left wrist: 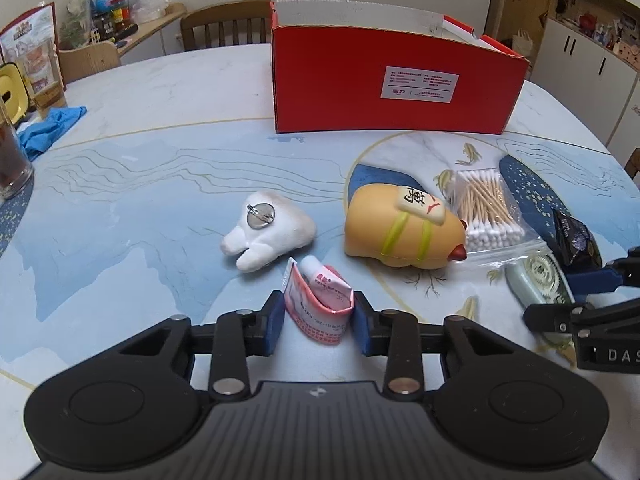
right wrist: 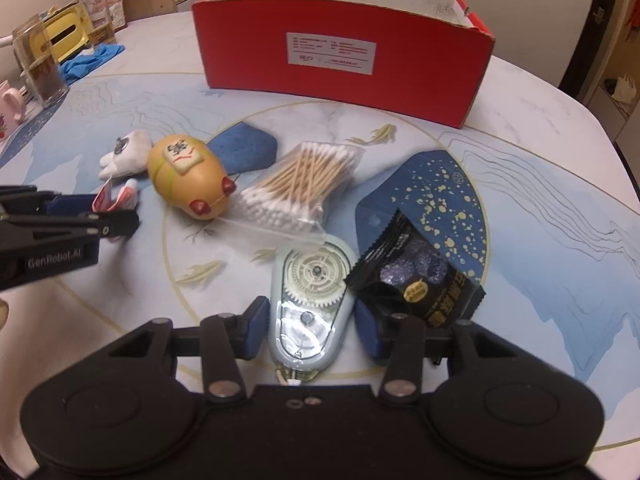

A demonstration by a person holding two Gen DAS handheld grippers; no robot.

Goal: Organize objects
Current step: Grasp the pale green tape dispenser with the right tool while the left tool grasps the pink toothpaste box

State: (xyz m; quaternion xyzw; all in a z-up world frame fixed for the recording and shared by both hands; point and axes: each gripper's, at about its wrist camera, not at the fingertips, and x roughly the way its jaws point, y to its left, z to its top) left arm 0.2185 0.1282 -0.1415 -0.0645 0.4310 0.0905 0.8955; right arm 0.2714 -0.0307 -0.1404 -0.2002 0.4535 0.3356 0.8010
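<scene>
Nearest the left wrist camera, the left gripper [left wrist: 319, 322] is closed on a pink tube [left wrist: 320, 304], its blue pads pressing both sides of the folded packet while the tube rests on the counter [left wrist: 140, 208]. Just beyond the tube lies a white plush tooth [left wrist: 266, 232] with a metal pin on it. To the right of the tooth sits a yellow toy [left wrist: 404, 228], lying on its side. A bag of cotton swabs [left wrist: 488, 210] touches the toy's far right side.

From the right wrist view, the right gripper [right wrist: 306, 330] is closed on a pale blue tape dispenser [right wrist: 310, 300], pads against its two long sides, with the dispenser flat on the counter. A black snack packet [right wrist: 416, 280] lies just right of the dispenser, touching the right pad and resting partly on a printed dark blue patch. The bag of swabs overlaps the dispenser's far end.

A red box [left wrist: 396, 84] stands open at the back of the counter, well apart from both grippers. Far left on the counter are a blue cloth [left wrist: 52, 126] and a glass [left wrist: 12, 160].
</scene>
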